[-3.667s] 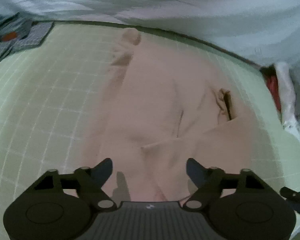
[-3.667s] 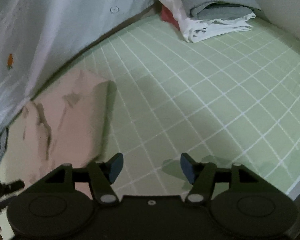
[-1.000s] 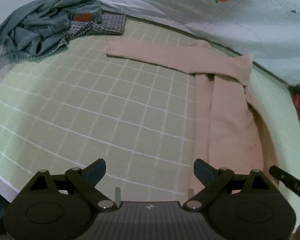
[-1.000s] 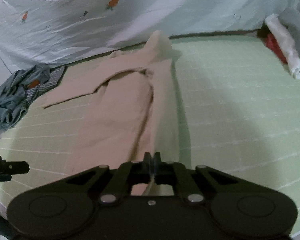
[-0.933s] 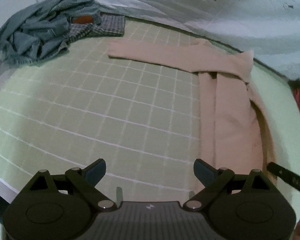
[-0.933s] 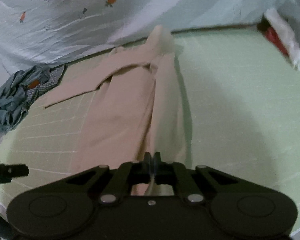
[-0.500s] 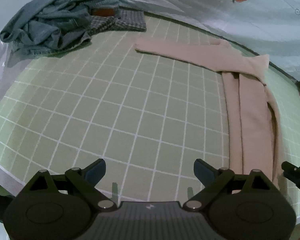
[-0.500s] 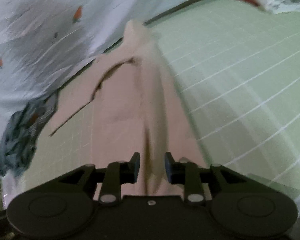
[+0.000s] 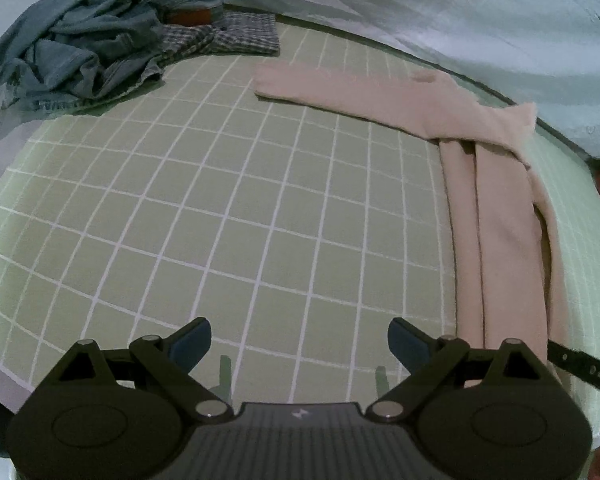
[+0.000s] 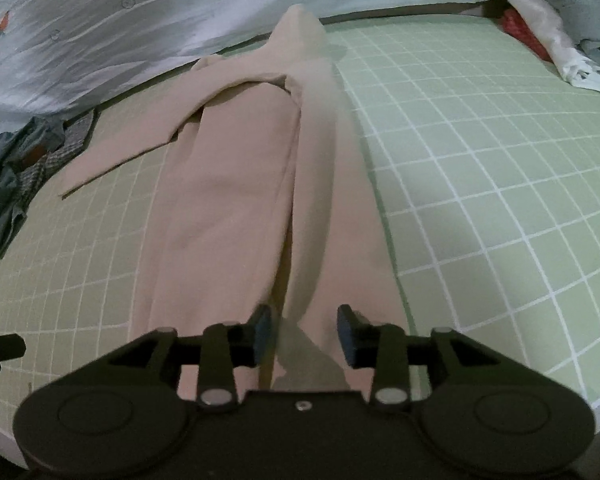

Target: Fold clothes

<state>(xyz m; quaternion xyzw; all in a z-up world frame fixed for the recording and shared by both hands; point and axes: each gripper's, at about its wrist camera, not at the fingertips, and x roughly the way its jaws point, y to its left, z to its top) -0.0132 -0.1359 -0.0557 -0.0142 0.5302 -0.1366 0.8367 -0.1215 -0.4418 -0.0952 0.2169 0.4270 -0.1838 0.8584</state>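
The right gripper (image 10: 303,334) hangs with its jaws parted and nothing between them, low over the near end of the pink garment (image 10: 236,208). A raised fold of that cloth runs away from the gap between the blue-padded fingers (image 10: 345,334), but neither pad touches it. The left gripper (image 9: 299,340) is spread wide and empty too, poised over bare green grid mat (image 9: 220,208) just to the left of the garment (image 9: 495,240).

Taking the pink garment as landmark: it lies flat on the mat as a long, narrow folded strip stretching away from both grippers, with one sleeve (image 9: 339,90) sticking out sideways to the left from its far end. Beyond the tip of that sleeve, further left, sits a crumpled heap of blue denim (image 9: 84,40) with a checked cloth (image 9: 228,38) against it. Behind the garment's far end a pale sheet printed with carrots (image 10: 100,20) rises along the mat's edge. Well off to the garment's right, at the far corner of the mat, lies a stack of folded clothes (image 10: 539,36), white and red showing.
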